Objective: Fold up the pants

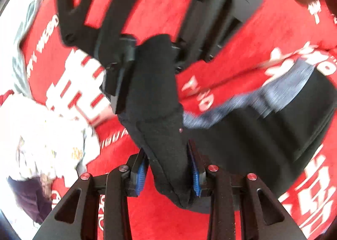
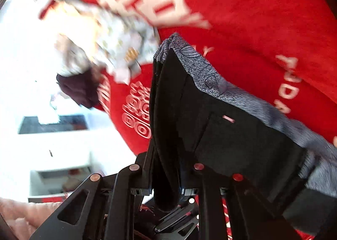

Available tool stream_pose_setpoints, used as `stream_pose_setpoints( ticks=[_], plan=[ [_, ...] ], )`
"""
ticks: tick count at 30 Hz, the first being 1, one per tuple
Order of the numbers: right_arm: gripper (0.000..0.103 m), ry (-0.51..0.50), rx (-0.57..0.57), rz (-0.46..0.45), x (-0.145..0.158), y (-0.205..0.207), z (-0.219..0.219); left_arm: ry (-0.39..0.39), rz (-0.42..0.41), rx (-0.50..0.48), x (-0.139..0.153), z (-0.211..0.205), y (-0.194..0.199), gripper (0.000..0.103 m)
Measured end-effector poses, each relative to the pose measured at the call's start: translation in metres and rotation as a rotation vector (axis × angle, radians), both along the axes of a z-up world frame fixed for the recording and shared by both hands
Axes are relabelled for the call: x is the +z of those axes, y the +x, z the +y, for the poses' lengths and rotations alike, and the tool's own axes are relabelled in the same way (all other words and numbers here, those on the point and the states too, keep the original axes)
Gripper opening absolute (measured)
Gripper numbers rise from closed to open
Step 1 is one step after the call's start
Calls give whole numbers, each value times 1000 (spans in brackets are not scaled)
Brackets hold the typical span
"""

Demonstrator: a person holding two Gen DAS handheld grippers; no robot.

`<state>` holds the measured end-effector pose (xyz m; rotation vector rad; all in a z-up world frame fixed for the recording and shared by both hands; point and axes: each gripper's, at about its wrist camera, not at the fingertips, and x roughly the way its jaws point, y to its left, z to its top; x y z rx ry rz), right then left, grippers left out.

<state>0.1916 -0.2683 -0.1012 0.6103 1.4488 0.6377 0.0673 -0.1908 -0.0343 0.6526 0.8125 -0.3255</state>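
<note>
In the left wrist view, the left tool at bottom centre is closed on a bunched fold of the black pants, which runs up the middle of the frame to the right tool, also clamped on the cloth. The pants' grey patterned band trails to the right over a red cloth with white lettering.

In the right wrist view, the right tool at bottom centre grips a black fold of the pants; the band edges them toward the upper right. A pale printed garment lies in the upper left, blurred.
</note>
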Motion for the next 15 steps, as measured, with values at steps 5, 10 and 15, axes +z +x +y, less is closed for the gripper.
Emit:
stream_pose_setpoints(
  ticks=[5, 10, 15],
  plan=[
    [20, 77, -129, -78, 28, -46, -101, -42, 1, -61, 28, -84, -25, 35],
    [20, 81, -253, -74, 22, -100, -216, -29, 30, -171, 12, -178, -60, 35],
    [19, 57, -389, 20, -39, -147, -302, 66, 110, -269, -50, -236, -86, 35]
  ],
)
